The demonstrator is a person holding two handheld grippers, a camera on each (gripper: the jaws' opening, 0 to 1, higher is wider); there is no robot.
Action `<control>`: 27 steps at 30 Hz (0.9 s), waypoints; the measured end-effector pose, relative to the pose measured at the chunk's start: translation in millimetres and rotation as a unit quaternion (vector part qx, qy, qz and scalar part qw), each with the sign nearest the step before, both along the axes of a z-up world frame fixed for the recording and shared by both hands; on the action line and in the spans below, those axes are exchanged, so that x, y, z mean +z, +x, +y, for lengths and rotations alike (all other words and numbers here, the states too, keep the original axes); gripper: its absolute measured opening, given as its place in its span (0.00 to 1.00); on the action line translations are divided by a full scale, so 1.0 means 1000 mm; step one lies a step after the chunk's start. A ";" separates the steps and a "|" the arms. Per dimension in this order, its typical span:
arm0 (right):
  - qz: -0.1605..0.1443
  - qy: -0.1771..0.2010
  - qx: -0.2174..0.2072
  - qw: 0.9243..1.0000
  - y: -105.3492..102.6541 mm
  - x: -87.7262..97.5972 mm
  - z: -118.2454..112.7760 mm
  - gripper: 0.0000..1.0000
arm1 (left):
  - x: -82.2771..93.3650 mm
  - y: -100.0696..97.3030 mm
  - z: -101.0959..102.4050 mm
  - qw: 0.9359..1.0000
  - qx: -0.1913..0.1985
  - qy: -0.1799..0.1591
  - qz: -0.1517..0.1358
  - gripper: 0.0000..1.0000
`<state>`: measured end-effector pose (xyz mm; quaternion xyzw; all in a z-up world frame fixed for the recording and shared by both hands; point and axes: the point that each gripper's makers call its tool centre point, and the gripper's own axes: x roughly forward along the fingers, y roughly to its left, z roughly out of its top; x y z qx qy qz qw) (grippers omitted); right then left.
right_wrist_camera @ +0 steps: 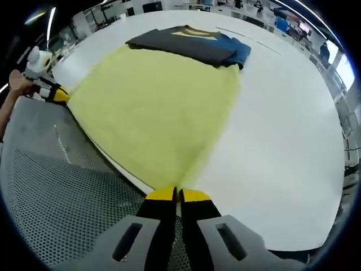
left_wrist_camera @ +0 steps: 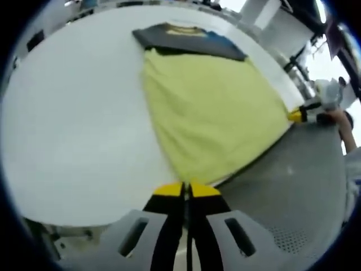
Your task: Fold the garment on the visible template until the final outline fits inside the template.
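Now one yellow-green garment (left_wrist_camera: 211, 116) lies spread on the white table (left_wrist_camera: 73, 130), each of my two grippers pinching a near corner.

My left gripper (left_wrist_camera: 186, 189) has its jaws closed on the cloth's corner at the table's near edge, and my right gripper (right_wrist_camera: 178, 195) is closed on the other near corner the same way. Touching the garment's far edge sits one dark folded shirt (left_wrist_camera: 189, 39) with a yellow print and a blue part at one end. I count one table, and beside it one grey perforated surface (right_wrist_camera: 62, 192). My other gripper shows at each view's side, yellow-tipped, at the cloth's corner.
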<state>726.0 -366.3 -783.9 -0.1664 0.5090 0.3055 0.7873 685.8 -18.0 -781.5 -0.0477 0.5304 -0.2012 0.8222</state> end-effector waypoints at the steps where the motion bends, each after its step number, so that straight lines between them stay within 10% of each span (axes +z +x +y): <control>1: -0.001 -0.001 0.000 1.000 0.000 0.000 0.000 0.03 | 0.000 0.000 0.000 1.000 0.002 -0.002 -0.002 0.00; 27: -0.034 0.032 -0.004 0.999 -0.003 0.026 0.001 0.02 | 0.027 0.000 -0.007 0.998 0.000 -0.009 -0.054 0.00</control>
